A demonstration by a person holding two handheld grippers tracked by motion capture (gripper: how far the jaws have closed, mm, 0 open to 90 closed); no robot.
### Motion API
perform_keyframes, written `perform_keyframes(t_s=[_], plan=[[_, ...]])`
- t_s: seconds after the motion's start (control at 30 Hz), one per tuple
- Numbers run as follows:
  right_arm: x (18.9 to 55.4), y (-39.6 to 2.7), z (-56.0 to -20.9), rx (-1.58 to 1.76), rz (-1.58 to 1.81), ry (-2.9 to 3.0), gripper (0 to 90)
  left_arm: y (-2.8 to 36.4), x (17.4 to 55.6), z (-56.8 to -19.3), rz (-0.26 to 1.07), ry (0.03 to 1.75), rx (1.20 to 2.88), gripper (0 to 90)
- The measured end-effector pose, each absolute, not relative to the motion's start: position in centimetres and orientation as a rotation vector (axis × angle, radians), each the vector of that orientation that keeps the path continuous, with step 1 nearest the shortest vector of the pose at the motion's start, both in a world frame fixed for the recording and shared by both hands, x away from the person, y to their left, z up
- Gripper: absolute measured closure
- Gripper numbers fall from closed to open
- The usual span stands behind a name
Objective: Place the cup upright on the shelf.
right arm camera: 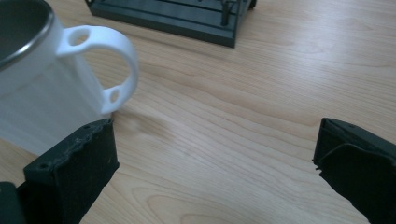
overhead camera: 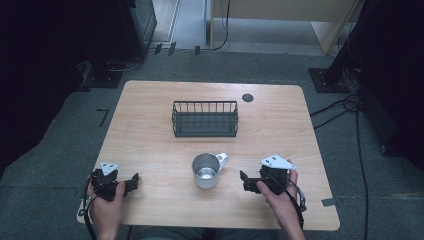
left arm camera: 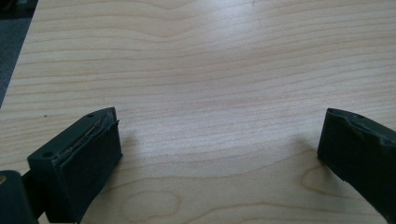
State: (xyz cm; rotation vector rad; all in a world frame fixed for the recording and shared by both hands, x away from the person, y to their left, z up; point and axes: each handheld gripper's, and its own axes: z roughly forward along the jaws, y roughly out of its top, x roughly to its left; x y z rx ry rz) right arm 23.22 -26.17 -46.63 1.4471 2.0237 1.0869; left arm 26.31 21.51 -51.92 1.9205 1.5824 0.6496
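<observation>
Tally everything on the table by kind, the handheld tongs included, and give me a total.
Mug, white with a metal inside and one handle: 1
Wire basket, dark: 1
Handheld tongs: 2, the left tongs and the right tongs, both with jaws apart and holding nothing
Total: 4

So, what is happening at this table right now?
A person holds a claw in each hand over a wooden table. Both claws are open and hold nothing. The right claw sits just beside a white mug, not touching it. The left claw rests farther off. A dark wire basket waits behind the mug.
</observation>
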Motion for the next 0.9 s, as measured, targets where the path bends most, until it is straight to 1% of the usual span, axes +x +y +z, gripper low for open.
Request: perform_keyframes(t_s=[0.9], plan=[[23.1, -20.4, -46.9, 1.319, 1.179, 2.173, 0.0, 21.5, 26.3, -51.9, 0.650, 1.582, 1.919, 0.0]])
